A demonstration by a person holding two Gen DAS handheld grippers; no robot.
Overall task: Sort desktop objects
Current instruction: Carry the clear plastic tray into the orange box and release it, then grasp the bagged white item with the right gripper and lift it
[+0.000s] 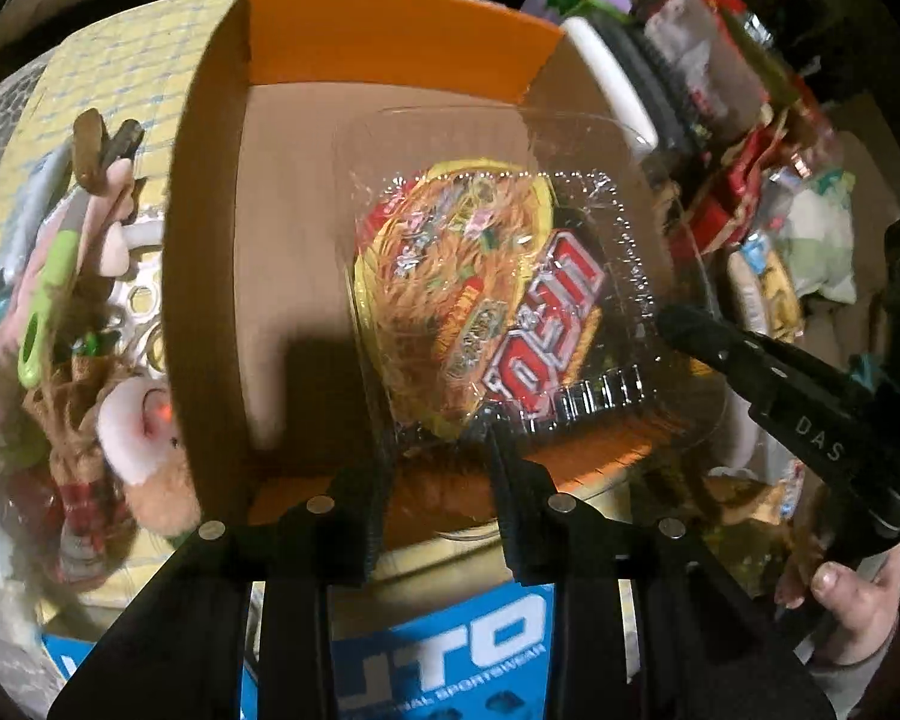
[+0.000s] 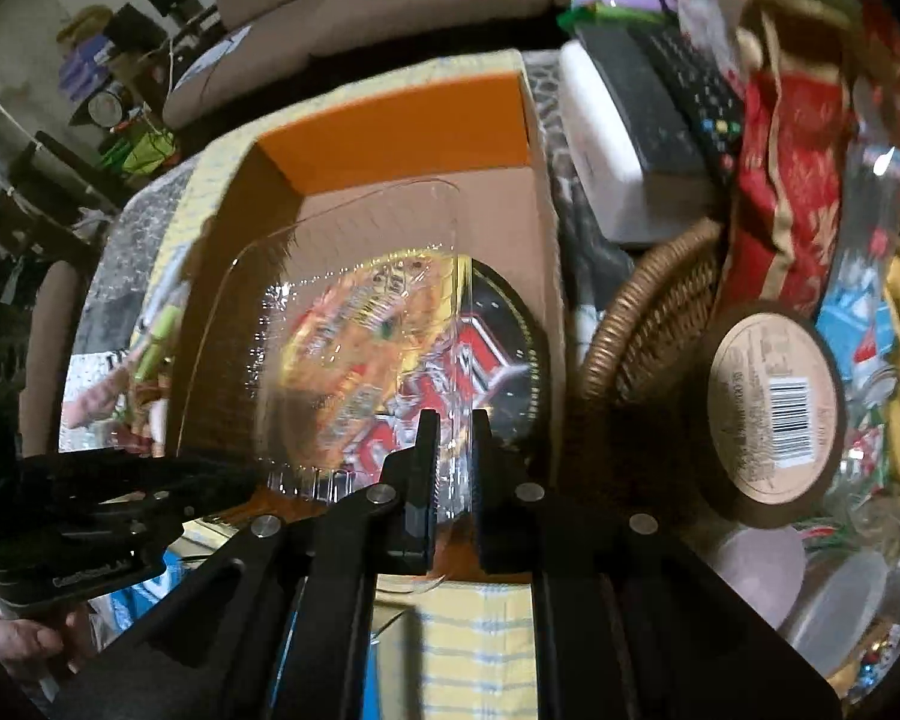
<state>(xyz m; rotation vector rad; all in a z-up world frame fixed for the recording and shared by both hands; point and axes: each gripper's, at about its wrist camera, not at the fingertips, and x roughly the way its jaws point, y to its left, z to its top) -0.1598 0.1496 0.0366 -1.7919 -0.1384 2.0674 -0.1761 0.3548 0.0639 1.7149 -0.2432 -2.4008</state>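
A clear, hinged plastic clamshell container (image 1: 510, 276) hangs over an orange-walled cardboard box (image 1: 222, 276), pinched at its near rim by both claws. The left gripper (image 1: 438, 468) clamps one edge; the right gripper (image 2: 453, 450) clamps another. Below lies a round noodle lid (image 2: 510, 348); right of it, a woven wicker basket (image 2: 642, 324).

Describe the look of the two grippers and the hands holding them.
Both grippers are matte black, angular, with flat linkage arms joined by round silver pins. The left gripper has ribbed inner finger faces. The right gripper has slim flat fingers, and pale lettering on its body. A bare hand, with a grey cuff, grips the right handle.
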